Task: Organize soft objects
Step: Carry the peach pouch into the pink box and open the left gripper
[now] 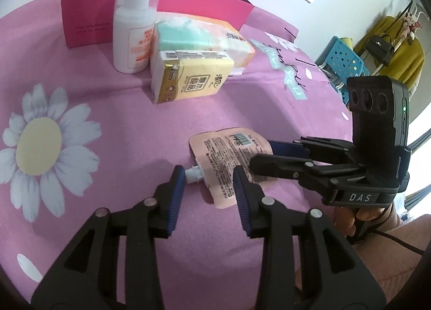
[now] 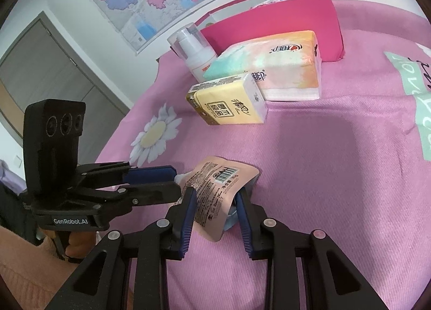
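Note:
A peach spout pouch [image 1: 229,153] [image 2: 223,175] with printed text and a barcode lies on the pink daisy cloth [image 1: 107,121]. My right gripper [image 2: 215,192] [image 1: 260,155] is shut on the pouch's end away from the spout, and the pouch buckles between its blue pads. My left gripper [image 1: 208,178] [image 2: 176,180] is at the spout end. Its jaws stand wider than the white spout [image 1: 192,175], which sits by the left pad without being squeezed. A yellow tissue pack [image 1: 188,78] [image 2: 229,105] leans on a larger pastel tissue pack [image 1: 199,32] [image 2: 274,67] farther back.
A white pump bottle [image 1: 132,29] [image 2: 194,54] stands beside the tissue packs. Behind them is an open pink box [image 1: 86,21] [image 2: 309,19] with items inside. A blue perforated basket [image 1: 342,59] sits past the cloth's right edge. A hand [image 1: 347,218] grips the right tool.

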### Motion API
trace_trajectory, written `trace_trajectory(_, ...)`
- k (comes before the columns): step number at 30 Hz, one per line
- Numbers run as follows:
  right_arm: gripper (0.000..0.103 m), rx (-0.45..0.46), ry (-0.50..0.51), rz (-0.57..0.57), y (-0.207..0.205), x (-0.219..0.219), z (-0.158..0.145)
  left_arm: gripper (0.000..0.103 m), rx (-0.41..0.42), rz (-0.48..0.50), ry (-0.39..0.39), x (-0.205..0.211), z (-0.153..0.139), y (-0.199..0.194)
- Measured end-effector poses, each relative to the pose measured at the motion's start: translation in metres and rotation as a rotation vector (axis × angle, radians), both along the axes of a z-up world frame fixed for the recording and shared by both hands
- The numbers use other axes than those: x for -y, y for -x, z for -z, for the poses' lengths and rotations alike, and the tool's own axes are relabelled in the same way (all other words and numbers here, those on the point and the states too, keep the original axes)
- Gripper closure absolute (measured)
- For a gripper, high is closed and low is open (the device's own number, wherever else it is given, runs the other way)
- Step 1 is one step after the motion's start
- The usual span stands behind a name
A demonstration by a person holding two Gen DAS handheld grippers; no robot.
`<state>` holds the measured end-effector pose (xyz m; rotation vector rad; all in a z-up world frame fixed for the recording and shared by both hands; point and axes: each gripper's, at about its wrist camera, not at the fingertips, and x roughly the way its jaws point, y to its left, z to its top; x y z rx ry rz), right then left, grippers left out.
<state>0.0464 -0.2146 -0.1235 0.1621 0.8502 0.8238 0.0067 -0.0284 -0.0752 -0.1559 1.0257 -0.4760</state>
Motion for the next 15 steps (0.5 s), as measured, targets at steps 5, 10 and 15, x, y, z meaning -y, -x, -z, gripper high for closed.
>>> trace_trajectory(5, 0.073, -0.001, -0.001, 0.003, -0.0003, 0.0001, -0.0011, 0.065, -0.022, -0.007, 0.018, -0.0020, 0.0039, 0.0000)
trace_trajectory(10, 0.073, 0.000, -0.001, 0.005, -0.0007, 0.0009, -0.0012, 0.065, -0.021, -0.006, 0.010, 0.0000, 0.0040, 0.0003)
trace_trajectory(15, 0.073, 0.009, -0.001, 0.014, 0.0009, 0.0014, -0.0032, 0.062, -0.026, -0.001, 0.013, 0.0025, 0.0021, 0.0006)
